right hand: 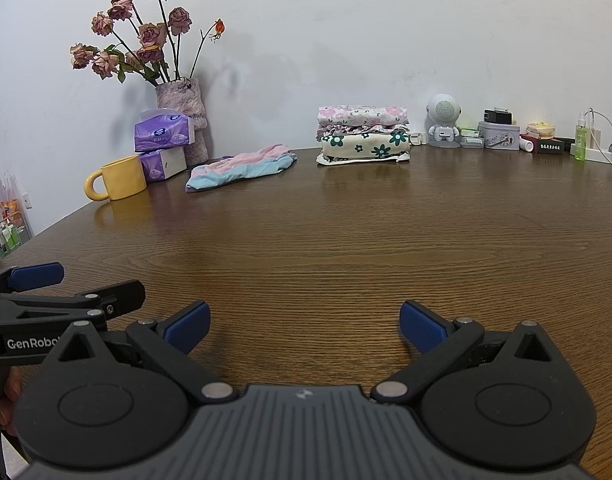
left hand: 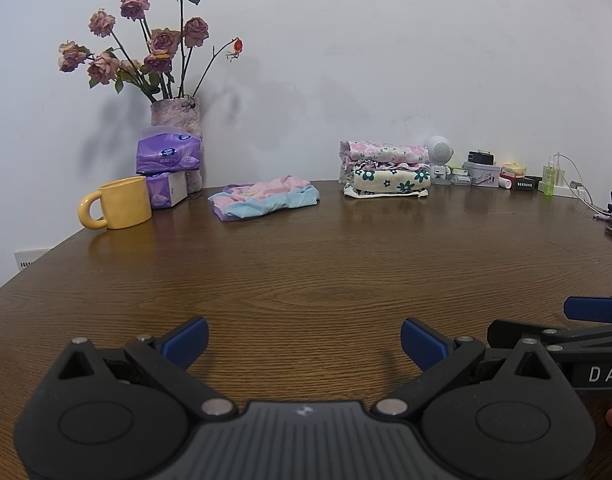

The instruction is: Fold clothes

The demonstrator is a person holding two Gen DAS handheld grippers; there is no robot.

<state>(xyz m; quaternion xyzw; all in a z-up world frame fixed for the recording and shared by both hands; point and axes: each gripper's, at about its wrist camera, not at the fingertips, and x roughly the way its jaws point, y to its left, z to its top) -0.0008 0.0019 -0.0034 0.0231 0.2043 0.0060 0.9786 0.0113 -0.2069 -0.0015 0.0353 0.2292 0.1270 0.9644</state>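
Both your left gripper [left hand: 304, 342] and right gripper [right hand: 304, 326] are released, empty; the garment [left hand: 264, 198] lies far ahead-left, so reaching risks clipping the mug [left hand: 120, 204].

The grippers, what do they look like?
Both are black plastic with round discs, silver pins and ribbed grey middles. The left gripper and right gripper have blue fingertips. White lettering runs along their sides. No sleeves or cables show.

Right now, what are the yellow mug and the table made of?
The mug looks like glazed ceramic: thick walls, a chunky handle and a soft sheen. The table looks like wood or wood-look laminate: brown grain lines under a smooth, slightly shiny surface. I can't tell which.
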